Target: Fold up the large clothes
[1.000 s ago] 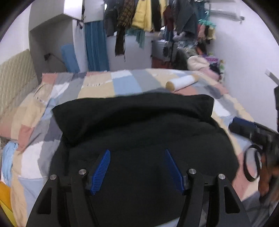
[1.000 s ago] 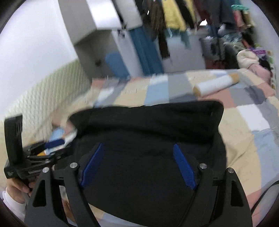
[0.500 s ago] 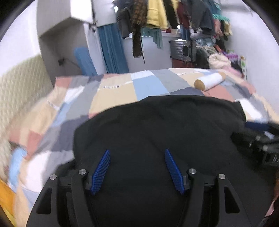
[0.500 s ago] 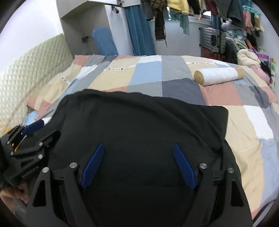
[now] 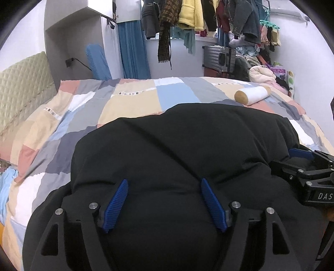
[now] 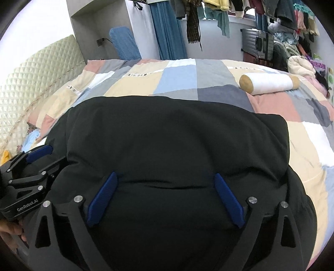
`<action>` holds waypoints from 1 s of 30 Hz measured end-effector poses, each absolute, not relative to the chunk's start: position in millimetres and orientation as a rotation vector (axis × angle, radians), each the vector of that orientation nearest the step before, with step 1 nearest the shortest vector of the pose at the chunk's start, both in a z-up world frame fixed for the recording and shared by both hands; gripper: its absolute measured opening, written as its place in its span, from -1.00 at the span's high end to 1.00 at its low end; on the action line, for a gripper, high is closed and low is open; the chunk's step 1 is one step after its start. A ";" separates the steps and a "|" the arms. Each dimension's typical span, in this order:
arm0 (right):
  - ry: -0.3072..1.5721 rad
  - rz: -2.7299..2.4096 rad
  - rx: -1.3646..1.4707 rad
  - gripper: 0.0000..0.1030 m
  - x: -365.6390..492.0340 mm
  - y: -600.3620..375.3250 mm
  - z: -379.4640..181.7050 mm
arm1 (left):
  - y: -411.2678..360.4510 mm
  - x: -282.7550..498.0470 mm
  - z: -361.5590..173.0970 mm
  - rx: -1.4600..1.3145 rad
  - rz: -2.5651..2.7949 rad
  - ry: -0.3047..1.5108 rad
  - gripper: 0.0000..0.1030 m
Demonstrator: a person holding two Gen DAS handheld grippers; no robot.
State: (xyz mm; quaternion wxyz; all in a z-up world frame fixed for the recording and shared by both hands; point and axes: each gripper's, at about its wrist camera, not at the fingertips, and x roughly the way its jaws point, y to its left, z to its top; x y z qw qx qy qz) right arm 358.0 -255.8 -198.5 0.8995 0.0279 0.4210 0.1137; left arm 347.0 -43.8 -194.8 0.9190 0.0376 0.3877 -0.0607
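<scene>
A large black padded garment lies folded on the patchwork bedspread; it also fills the right wrist view. My left gripper is open with its blue pads spread over the garment's near part, holding nothing. My right gripper is open over the same garment. The right gripper shows at the garment's right edge in the left wrist view. The left gripper shows at the garment's left edge in the right wrist view.
A white bolster with tan ends lies on the bed beyond the garment. A quilted headboard stands at the left. Hanging clothes, a grey suitcase and a clothes pile fill the back.
Both grippers have moved forward and closer over the black garment, which now fills more of each view. The views have steadied. Both stayed open.
</scene>
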 end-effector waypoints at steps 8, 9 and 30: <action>0.885 0.261 0.079 -0.92 391.6 -253.0 -215.4 | -37.4 375.4 -213.0 0.030 -0.115 0.801 -0.45; 0.894 0.269 0.073 -0.93 396.2 -251.2 -216.7 | -36.7 377.4 -214.2 0.026 -0.113 0.804 -0.45; 0.748 0.218 0.029 -0.99 356.1 -288.6 -179.7 | 46.0 335.9 -173.8 -0.065 0.068 0.704 -0.44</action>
